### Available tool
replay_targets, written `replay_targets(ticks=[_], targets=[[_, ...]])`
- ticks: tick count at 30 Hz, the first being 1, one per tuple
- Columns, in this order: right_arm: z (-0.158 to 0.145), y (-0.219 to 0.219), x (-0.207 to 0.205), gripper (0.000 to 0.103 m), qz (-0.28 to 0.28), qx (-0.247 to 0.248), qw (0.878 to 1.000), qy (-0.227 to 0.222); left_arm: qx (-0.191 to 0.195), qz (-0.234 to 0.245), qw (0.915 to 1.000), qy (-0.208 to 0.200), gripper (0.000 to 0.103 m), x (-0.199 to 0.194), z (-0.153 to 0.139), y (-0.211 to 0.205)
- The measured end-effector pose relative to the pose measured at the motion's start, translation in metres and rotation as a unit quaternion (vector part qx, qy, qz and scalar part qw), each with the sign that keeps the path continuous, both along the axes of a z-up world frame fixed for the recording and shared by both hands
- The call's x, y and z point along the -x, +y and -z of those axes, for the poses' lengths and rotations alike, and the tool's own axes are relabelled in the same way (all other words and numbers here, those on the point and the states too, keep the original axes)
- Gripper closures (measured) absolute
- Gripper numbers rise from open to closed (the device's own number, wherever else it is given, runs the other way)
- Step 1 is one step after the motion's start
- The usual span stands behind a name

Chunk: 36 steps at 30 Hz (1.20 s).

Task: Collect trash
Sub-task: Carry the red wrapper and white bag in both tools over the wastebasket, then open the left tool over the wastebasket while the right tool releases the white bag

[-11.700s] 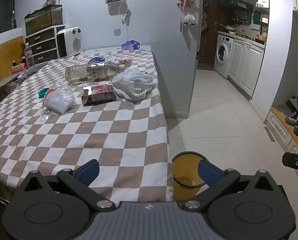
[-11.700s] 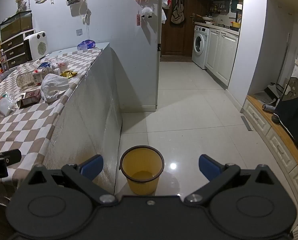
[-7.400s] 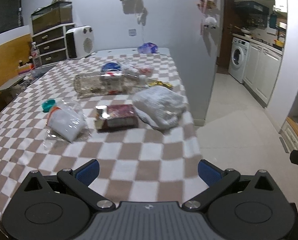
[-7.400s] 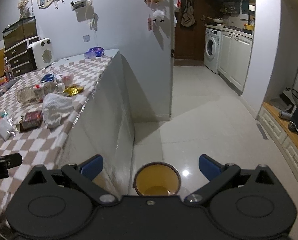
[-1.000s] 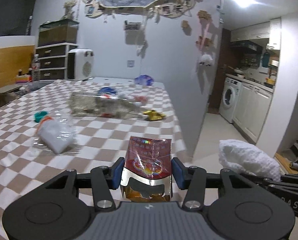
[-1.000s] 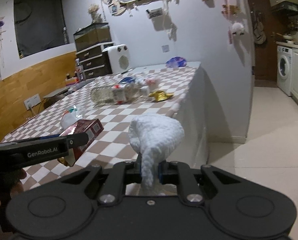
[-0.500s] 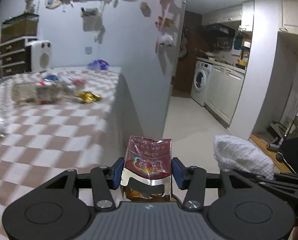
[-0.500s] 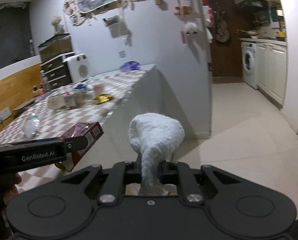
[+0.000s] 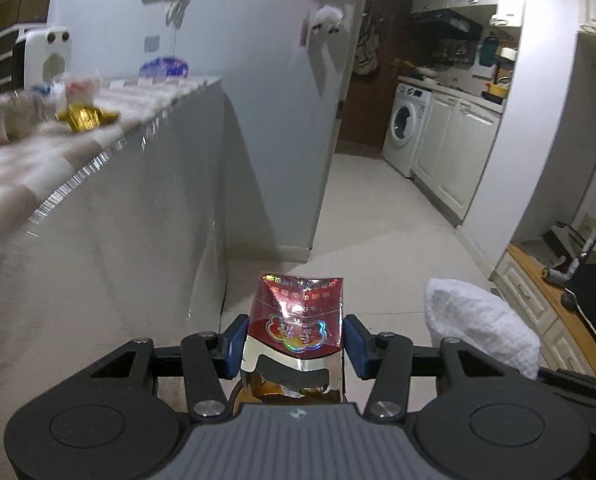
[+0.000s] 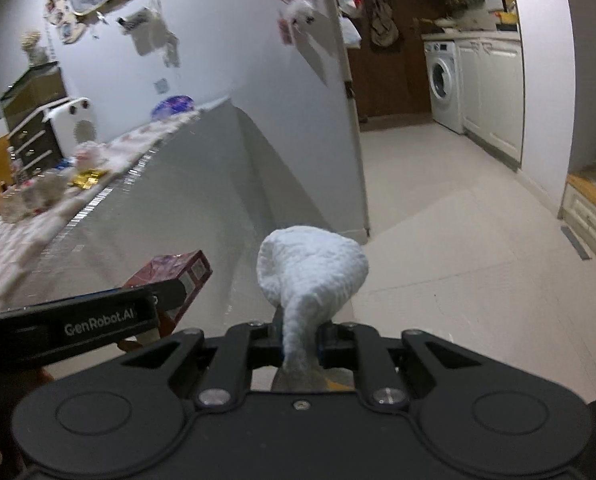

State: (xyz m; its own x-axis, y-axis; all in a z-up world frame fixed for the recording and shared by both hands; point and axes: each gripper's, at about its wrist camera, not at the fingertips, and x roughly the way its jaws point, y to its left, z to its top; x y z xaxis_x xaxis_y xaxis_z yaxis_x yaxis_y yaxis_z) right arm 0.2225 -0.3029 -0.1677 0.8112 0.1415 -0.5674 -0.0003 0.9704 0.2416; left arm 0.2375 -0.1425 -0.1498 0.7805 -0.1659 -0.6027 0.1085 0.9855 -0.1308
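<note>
Ahead and to the right the tiled floor lies open, a wide lane running toward the washing machine and the white cabinets. On the left the draped side of the tabletop stands close as a long barrier, and the grey wall behind it juts out to a corner that narrows the way. A low wooden ledge with drawers bounds the right edge. Left tool and right tool travel side by side, their loads near but apart.
</note>
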Motion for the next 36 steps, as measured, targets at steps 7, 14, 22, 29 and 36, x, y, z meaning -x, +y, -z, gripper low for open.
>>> replay_targets(ticks=[7,14,22,29,36], targets=[[0.053,-0.004,-0.057,0.089,0.008,-0.018,0.999,0.033,-0.008,-0.008,0.9993,0.035,0.052,-0.057,0.056,-0.006],[0.112,0.003,-0.104,0.089,0.028,-0.049,0.995,0.078,-0.007,-0.004,0.9957,0.092,0.052,-0.104,0.123,-0.006],[0.177,0.011,-0.148,0.089,0.038,-0.061,0.988,0.137,-0.016,0.006,0.9884,0.151,0.052,-0.138,0.189,-0.003],[0.224,0.013,-0.177,0.089,0.036,-0.070,0.980,0.181,-0.021,0.003,0.9789,0.203,0.052,-0.157,0.233,-0.001],[0.255,0.022,-0.205,0.088,0.022,-0.058,0.974,0.218,-0.039,0.007,0.9717,0.233,0.052,-0.171,0.259,-0.003]])
